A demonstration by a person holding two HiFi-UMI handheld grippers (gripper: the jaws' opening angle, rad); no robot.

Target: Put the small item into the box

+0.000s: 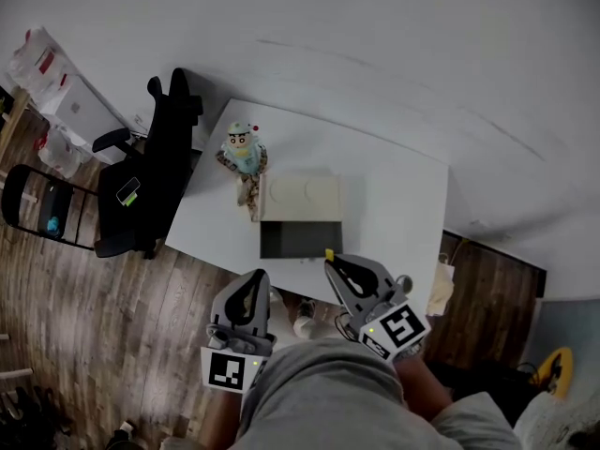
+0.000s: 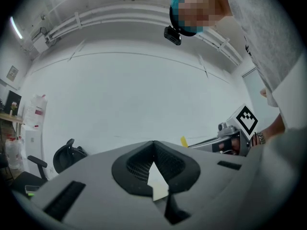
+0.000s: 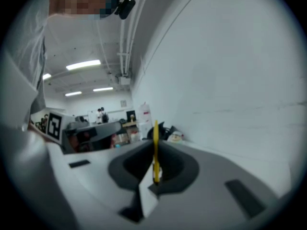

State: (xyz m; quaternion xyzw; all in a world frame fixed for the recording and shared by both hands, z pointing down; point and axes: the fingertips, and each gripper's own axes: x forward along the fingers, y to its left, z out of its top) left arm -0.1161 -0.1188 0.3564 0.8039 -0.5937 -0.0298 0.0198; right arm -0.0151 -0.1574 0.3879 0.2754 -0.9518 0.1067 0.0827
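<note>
Barely visible yellow item [image 3: 155, 131], right gripper [image 3: 154, 150]

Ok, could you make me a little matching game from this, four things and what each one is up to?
Things:
1 yellow item
2 box
3 toy robot
4 left gripper

States:
a shut, with nothing in it
b pinched in the right gripper
c open
d next to the box

Pairs: 1-b, 2-c, 3-d, 4-a

white wall [image 1: 375, 45], wood floor [image 1: 112, 307], black chair [image 1: 155, 167]
</note>
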